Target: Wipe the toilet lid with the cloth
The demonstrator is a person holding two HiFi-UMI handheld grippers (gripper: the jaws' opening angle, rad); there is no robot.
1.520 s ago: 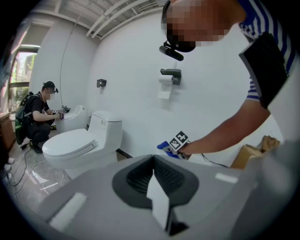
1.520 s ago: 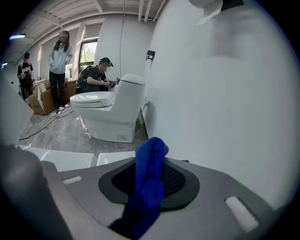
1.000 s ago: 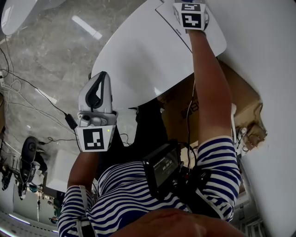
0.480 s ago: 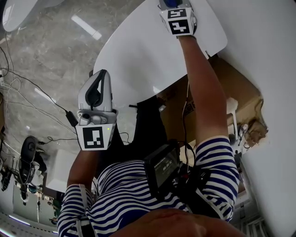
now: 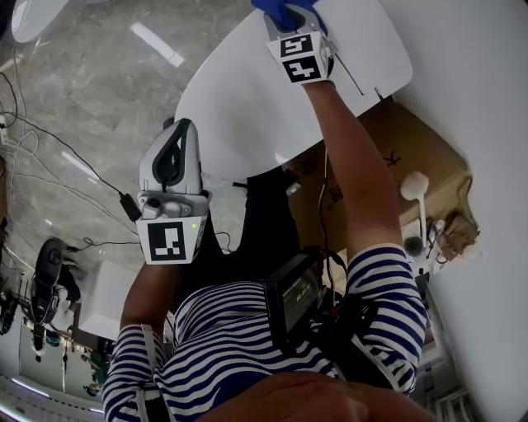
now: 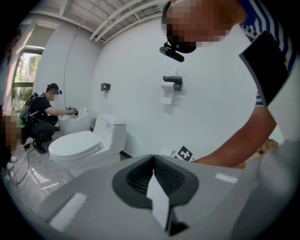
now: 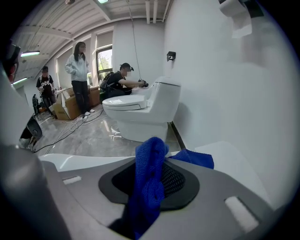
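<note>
- The grey marble floor (image 5: pixel 74 107) filled the left of the head view, with thin cables (image 5: pixel 74 173) trailing over it.
- The white toilet lid (image 5: pixel 247 91) lay shut, a broad oval reaching to the top of that view.
- A person in a striped shirt (image 5: pixel 223 338) leaned over it, right arm stretched far out along the lid, left arm bent close to the body.
- A brown box (image 5: pixel 421 165) sat just behind the lid's rear end, at the right.
- A second toilet (image 6: pixel 82 143) stood well apart against the white wall, and beyond it a crouching person (image 6: pixel 42 117) bent over a third.
- The left gripper (image 5: pixel 176 140) hung in the air off the lid's near edge, touching nothing; its jaws were pressed together with nothing between them.
- The right gripper (image 7: pixel 154 180) was out over the lid's far part, jaws pinching the cloth — a thick fold stood up between them.
- The blue cloth (image 5: pixel 279 11) bunched at that gripper's tip and lay on the lid, one corner spread on the white surface just ahead of the jaws.
- A paper holder (image 6: pixel 172 80) hung on the wall.
</note>
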